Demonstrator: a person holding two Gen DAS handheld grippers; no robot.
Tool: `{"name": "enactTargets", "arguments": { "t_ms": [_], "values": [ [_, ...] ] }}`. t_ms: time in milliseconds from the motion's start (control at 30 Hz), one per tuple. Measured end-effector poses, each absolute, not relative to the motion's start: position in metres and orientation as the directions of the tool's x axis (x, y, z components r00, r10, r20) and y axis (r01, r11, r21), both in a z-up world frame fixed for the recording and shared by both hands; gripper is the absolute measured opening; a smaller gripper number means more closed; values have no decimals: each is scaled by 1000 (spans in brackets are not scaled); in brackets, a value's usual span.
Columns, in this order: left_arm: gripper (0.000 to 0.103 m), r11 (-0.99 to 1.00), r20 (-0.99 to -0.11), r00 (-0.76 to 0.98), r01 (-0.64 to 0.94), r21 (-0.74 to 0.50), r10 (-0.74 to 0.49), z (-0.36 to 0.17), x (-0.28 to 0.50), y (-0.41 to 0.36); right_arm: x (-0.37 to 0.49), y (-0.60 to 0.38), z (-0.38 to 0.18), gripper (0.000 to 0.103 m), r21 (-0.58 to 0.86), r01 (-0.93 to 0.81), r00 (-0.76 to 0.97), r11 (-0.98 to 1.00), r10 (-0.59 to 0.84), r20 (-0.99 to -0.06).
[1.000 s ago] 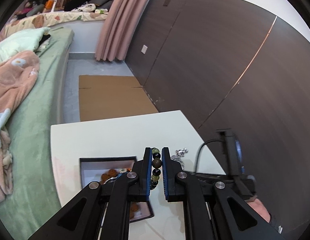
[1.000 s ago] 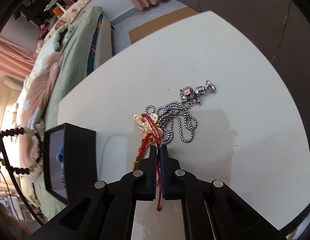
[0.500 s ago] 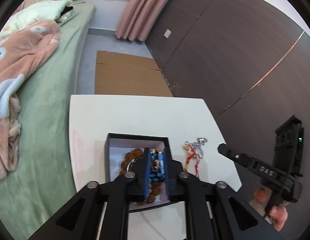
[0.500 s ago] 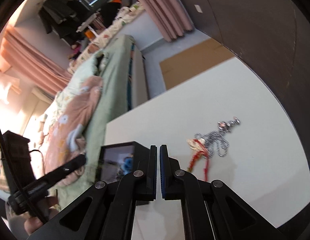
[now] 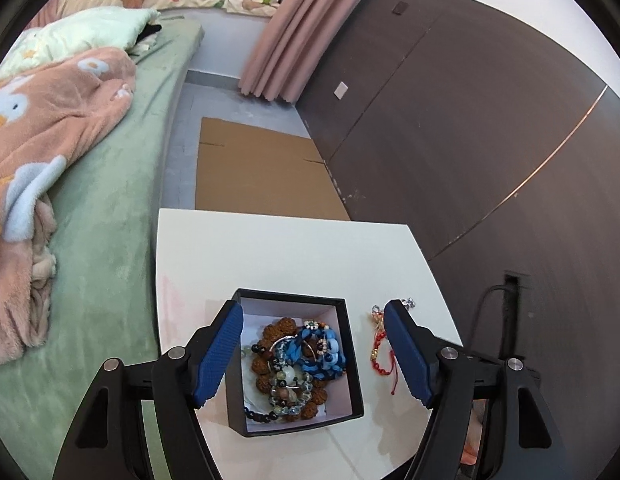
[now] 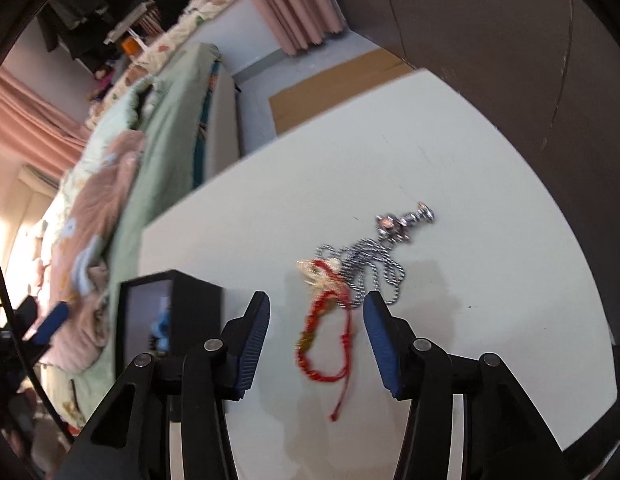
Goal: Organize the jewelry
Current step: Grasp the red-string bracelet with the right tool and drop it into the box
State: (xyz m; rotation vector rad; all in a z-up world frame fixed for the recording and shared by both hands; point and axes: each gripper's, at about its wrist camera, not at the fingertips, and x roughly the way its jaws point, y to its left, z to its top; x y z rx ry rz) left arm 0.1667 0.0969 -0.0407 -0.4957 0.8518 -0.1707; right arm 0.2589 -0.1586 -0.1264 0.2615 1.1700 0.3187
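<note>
Red bracelet (image 6: 324, 336) on table (image 6: 490, 208), between spread right gripper (image 6: 316, 308) fingers.

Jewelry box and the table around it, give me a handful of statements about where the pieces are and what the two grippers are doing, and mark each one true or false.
1. The black jewelry box holds several beaded bracelets. True.
2. The red string bracelet lies inside the box. False: it lies on the white table, outside the box.
3. The left gripper is open above the box. True.
4. The right gripper is clamped on the silver chain necklace. False: it is open and holds nothing.
5. The silver chain necklace touches the red string bracelet. True.
</note>
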Motion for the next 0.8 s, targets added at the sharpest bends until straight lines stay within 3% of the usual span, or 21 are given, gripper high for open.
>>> {"name": "enactTargets", "arguments": {
  "t_ms": [100,167,233,467,800],
  "values": [
    [74,869,-674,653,-50,-492,-344,-42,167,98,266,-157,-142,30,354,-86,301,932,362,-882],
    [74,867,-670,657,-47,-495,-347,-41,168,97,269,-154,-150,11,333,-77,282,940,340,-897],
    [74,868,-662,663,-38,-496,-349,-39,168,96,272,-153,-148,4,304,-74,295,950,312,-903],
    [74,898,-660,685,-18,-439,-309,-28,164,89,258,-155,-123,4,403,-89,340,911,408,-847],
    [74,937,-670,707,-33,-348,-224,-24,157,91,223,-132,-51,4,535,-294,448,792,609,-655]
  ]
}}
